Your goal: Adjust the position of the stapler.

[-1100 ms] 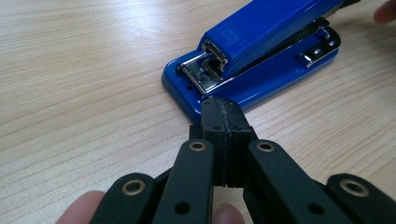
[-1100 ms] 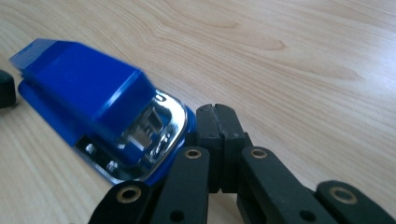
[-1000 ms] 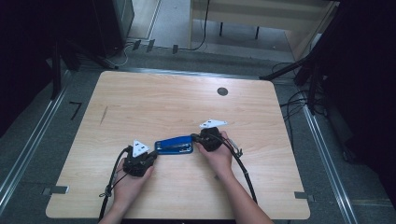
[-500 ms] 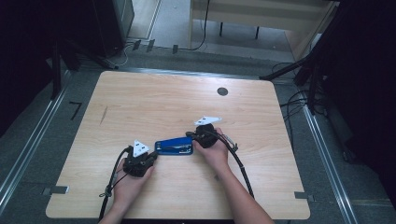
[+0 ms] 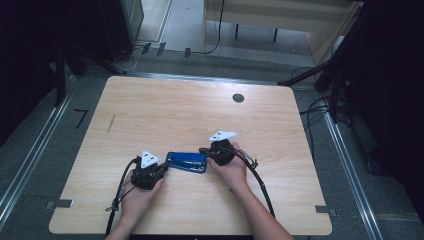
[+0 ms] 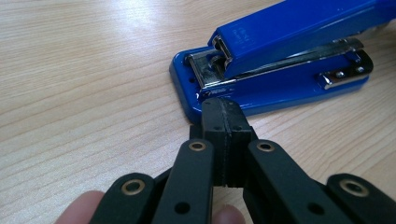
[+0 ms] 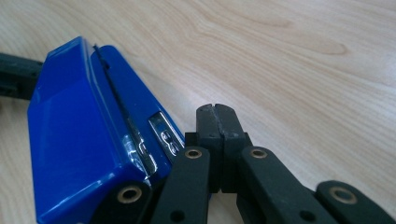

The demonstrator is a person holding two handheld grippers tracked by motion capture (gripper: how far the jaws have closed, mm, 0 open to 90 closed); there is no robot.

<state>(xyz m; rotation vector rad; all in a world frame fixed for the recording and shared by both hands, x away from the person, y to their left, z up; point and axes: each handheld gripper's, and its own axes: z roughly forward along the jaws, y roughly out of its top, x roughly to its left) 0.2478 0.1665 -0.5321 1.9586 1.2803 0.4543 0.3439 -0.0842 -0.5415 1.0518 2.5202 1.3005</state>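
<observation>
Blue stapler [image 5: 186, 162] lies between both closed grippers, left gripper [image 6: 223, 122] touching it.

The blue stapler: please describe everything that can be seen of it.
The blue stapler lies flat on the wooden table, between the two grippers. It looks like glossy blue plastic or painted metal, with a flat base, a top arm and a shiny metal staple channel between them. The arm is slightly raised at its front end. The shut left gripper meets the base at the hinge end. The shut right gripper sits right beside the front end; contact there is unclear.
</observation>
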